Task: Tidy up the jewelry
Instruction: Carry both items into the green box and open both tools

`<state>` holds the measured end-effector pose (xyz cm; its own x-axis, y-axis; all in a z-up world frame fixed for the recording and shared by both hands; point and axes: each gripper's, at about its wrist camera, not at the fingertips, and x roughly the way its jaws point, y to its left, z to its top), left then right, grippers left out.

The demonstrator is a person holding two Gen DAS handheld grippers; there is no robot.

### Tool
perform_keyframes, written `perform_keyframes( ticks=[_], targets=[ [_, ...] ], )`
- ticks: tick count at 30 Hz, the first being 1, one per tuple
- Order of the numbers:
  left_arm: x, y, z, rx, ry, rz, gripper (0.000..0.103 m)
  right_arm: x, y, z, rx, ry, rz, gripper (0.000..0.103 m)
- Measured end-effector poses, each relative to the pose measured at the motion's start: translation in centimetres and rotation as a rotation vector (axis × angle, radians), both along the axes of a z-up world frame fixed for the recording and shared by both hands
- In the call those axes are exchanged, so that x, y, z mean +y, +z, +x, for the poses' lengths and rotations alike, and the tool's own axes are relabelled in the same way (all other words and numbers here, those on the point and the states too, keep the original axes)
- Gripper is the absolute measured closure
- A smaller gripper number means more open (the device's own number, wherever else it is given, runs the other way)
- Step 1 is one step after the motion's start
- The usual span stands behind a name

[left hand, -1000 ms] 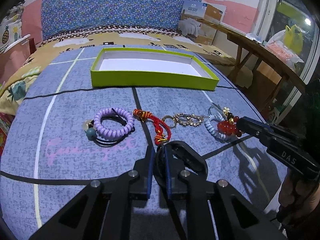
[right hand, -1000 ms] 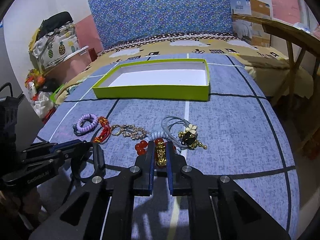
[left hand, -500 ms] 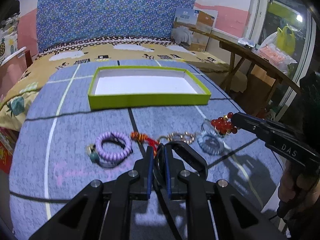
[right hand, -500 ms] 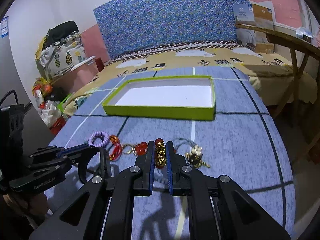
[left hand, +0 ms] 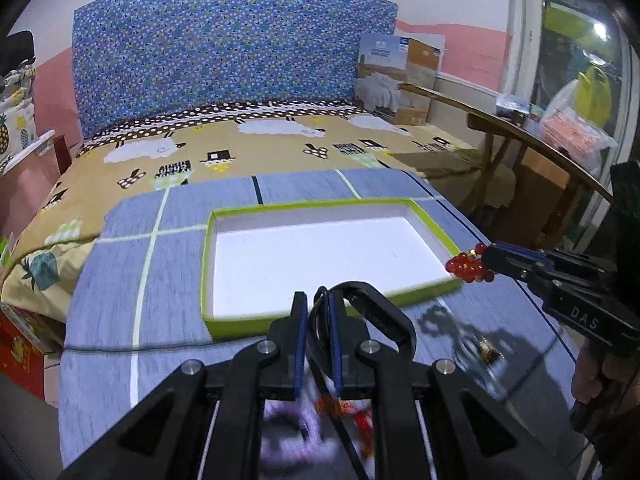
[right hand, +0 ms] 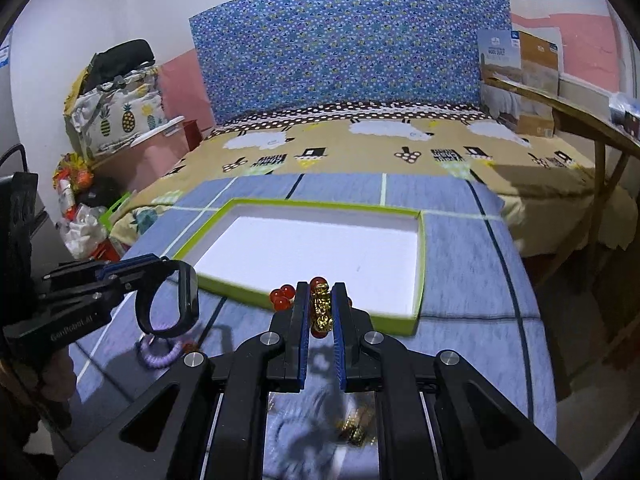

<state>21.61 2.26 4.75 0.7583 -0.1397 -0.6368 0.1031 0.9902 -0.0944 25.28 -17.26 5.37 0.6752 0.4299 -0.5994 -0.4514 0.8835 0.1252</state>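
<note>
Tray (left hand: pixel 328 322) on the blanket (left hand: pixel 120 280), bed (left hand: pixel 280 144) behind, bracelets (left hand: pixel 288 436) in front

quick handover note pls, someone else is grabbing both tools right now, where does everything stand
Left tool: shut on the black band, lifted near the green tray's front left corner.
Right tool: shut on the red bead bracelet with its gold charm, held at the tray's front right edge.
The tray holds nothing yet.
On the blue cloth: the purple coil tie, a red cord piece, a gold piece.
Left: drop both held items in the tray, then collect the rest.
</note>
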Motion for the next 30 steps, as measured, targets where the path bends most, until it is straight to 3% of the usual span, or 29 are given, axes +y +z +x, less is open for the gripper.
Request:
perform_keyframes(
  ticks=[17,25,30],
  targets=[
    [2.9,-3.6,13.1,0.092,0.065,0.084,0.092,1.1,-3.6,13.4,0.093,-0.085,-0.072,0.093],
    [3.5,-5.8,15.5,0.145,0.106,0.101,0.092,1.6,-5.5,16.1,0.114,-0.120,-0.129,0.093],
    [3.8,-5.6,15.3,0.139,0.106,0.065,0.092,1.4,-5.4,16.3,0.128,-0.117,-0.115,0.092]
  ],
)
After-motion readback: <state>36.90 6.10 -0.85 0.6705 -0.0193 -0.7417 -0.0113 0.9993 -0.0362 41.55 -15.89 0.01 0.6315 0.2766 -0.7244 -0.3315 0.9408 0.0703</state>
